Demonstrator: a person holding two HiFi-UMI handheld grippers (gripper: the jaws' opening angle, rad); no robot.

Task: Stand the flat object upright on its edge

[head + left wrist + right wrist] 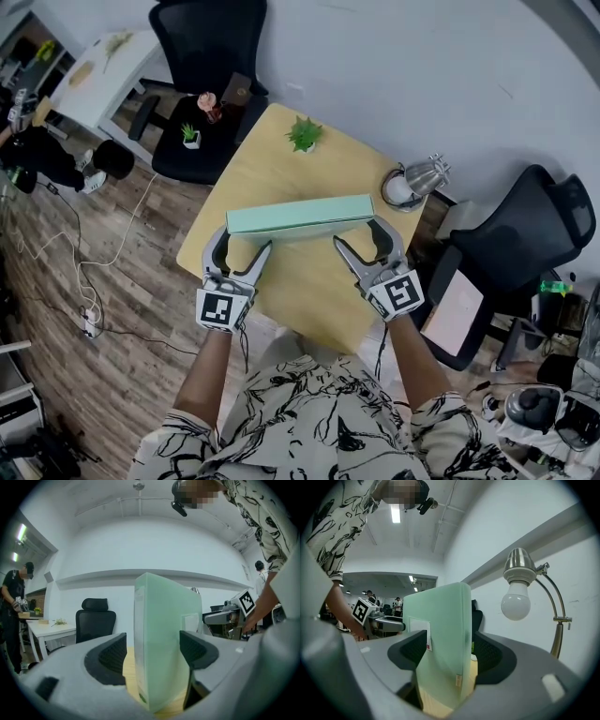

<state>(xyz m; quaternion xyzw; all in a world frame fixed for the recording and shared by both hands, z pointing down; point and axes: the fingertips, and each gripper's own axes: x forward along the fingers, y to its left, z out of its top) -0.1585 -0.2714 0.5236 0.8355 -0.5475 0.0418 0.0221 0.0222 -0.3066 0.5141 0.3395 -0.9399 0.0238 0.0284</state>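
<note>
A pale green flat box (300,217) stands upright on its long edge across the middle of the wooden table (309,281). My left gripper (246,240) straddles the box's left end. In the left gripper view the box (164,658) sits between the pads with a clear gap on the left side. My right gripper (356,234) straddles the right end. In the right gripper view the box (440,634) rises between the dark pads, close to both, and no pad visibly presses it. Both grippers are open.
A silver desk lamp (412,180) with a bare bulb (516,597) stands at the table's far right corner, just beyond the box. A small potted plant (304,134) sits at the far edge. Black office chairs (202,56) (525,244) flank the table.
</note>
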